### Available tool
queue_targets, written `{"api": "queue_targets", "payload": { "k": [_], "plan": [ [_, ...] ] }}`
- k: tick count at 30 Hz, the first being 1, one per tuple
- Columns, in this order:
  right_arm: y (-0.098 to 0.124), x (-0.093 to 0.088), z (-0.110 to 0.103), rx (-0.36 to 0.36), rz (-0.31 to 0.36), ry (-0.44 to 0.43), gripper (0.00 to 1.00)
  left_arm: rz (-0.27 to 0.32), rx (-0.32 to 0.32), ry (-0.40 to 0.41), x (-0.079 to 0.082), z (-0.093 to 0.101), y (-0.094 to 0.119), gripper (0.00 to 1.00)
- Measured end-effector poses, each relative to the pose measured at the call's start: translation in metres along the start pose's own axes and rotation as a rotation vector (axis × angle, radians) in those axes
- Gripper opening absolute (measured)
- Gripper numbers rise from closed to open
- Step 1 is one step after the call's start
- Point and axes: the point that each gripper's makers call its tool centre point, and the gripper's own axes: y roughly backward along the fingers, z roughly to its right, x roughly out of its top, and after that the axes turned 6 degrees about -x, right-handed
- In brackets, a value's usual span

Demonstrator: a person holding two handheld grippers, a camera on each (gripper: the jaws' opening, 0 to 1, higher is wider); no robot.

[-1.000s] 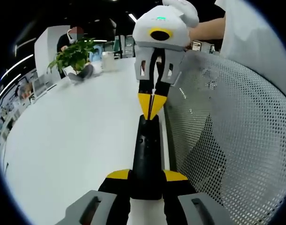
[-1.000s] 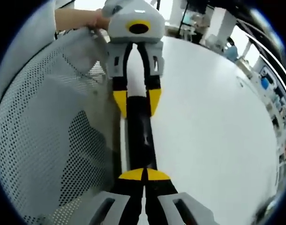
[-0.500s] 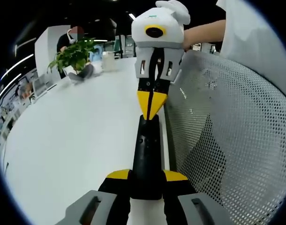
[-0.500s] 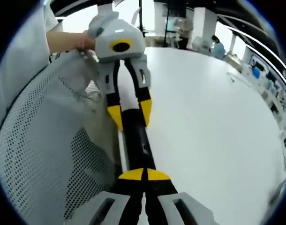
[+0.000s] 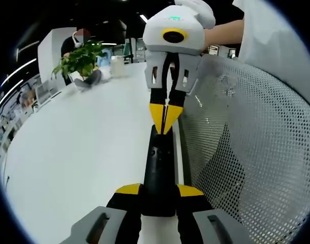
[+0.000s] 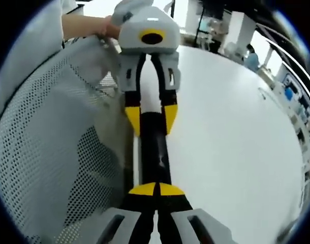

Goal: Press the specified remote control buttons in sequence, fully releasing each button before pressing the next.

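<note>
White and bare, the counter (image 5: 79, 152) runs back toward a potted plant (image 5: 81, 60) in an open office, with a perforated mesh chair back (image 5: 256, 152) just beside the remote control (image 5: 159, 170).

That remote is a slim black bar with a few small buttons along its top face; their labels are too small to read. It lies lengthwise on the counter, along the edge next to the mesh.

The left tongs (image 5: 159, 195) clamp one end of the remote between their yellow tips, pinning it in place. The right tongs (image 5: 165, 119), pinched together into a single point, sit at the opposite end of the remote; in the right gripper view their tips (image 6: 156, 189) meet over the black body, but whether they touch a button I cannot tell.

This looks like a press or its release within the sequence. The next move likely calls for lifting the point fully off the remote, then shifting along it to the next button while the left tongs hold firm.
</note>
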Motion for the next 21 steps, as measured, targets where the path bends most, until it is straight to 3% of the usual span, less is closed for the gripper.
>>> {"api": "queue_targets", "payload": {
  "k": [8,14,21],
  "plan": [
    [-0.0014,0.0001,0.0000,0.006,-0.042,0.073,0.00,0.001,0.000,0.001,0.0002,0.0005,0.0002,0.25],
    [-0.0018,-0.0007,0.0010,0.012,-0.070,0.071,0.00,0.001,-0.002,0.000,0.0004,0.0004,0.0003,0.25],
    [0.0014,-0.0013,0.0016,-0.008,0.007,-0.033,0.00,0.002,-0.001,-0.001,0.0002,0.0004,0.0001,0.25]
  ]
}}
